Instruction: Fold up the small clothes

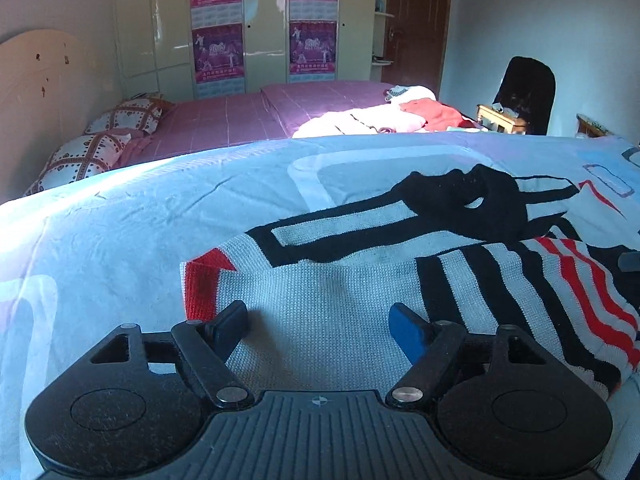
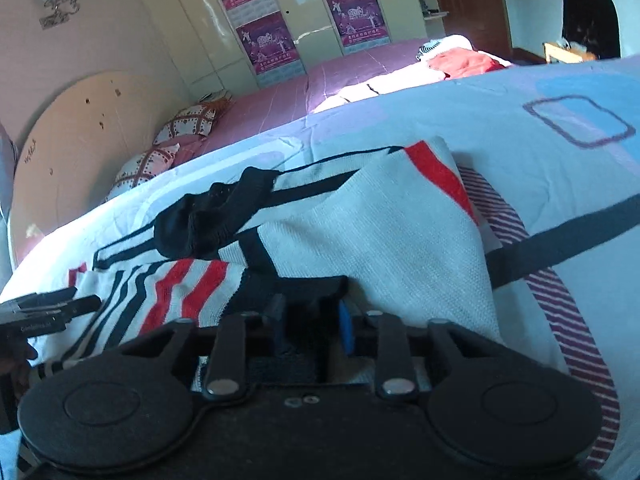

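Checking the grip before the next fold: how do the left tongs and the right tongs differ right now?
The left tongs stand open and hold nothing; the right tongs are shut on the sweater's black edge. The left tongs are above plain white knit; the right tongs sit at a bunched fold. Both point forward and down over the same sweater.

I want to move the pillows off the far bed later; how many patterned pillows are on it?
2: one pillow nearest the camera by the headboard, the second pillow just behind it, closer to the wardrobe. Others may be hidden.
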Motion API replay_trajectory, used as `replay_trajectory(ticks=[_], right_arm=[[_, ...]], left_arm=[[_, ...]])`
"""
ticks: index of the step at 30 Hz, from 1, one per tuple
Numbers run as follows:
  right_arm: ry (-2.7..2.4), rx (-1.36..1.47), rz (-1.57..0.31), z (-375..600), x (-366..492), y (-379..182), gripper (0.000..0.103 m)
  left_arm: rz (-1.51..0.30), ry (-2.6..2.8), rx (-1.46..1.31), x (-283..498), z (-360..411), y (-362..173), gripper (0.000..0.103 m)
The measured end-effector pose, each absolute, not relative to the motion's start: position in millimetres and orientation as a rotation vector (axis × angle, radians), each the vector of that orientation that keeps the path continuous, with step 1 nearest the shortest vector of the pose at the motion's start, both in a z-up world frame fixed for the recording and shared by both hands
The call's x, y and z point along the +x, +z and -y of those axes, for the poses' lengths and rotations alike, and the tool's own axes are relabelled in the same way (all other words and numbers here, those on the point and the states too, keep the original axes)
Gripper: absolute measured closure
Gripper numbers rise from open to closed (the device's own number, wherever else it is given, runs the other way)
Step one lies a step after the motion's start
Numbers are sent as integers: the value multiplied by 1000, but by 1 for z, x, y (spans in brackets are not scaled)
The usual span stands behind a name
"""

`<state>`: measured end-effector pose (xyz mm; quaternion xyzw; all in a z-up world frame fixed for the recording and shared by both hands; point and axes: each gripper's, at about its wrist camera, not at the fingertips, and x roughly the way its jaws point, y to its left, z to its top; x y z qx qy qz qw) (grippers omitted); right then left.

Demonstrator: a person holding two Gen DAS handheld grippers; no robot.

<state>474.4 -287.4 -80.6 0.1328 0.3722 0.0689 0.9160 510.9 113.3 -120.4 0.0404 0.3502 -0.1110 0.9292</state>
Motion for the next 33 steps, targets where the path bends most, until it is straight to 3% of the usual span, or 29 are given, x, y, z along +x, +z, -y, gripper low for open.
replay_trajectory(ticks=[5, 10, 15, 23, 27, 28, 33], right_arm=[[126, 151, -664, 283, 457, -65, 98], [80, 44, -693, 274, 461, -85, 99], [79, 38, -636, 275, 442, -63, 99], [26, -20, -707, 283, 444, -86, 102], [77, 44, -581, 286, 430, -58, 95], [111, 41, -574, 282, 430, -54, 87], [95, 74, -704, 271, 438, -63, 76]], left_arm=[[-712, -230, 81, 507, -117, -120, 26], [-690, -211, 110, 503, -112, -124, 24], [-688, -224, 81, 500, -120, -119, 24], [-691, -213, 118, 498, -116, -119, 23], [-643, -223, 80, 474, -109, -95, 23], [-634, -246, 63, 466, -103, -90, 23], [-654, -270, 181, 438, -51, -101, 23]])
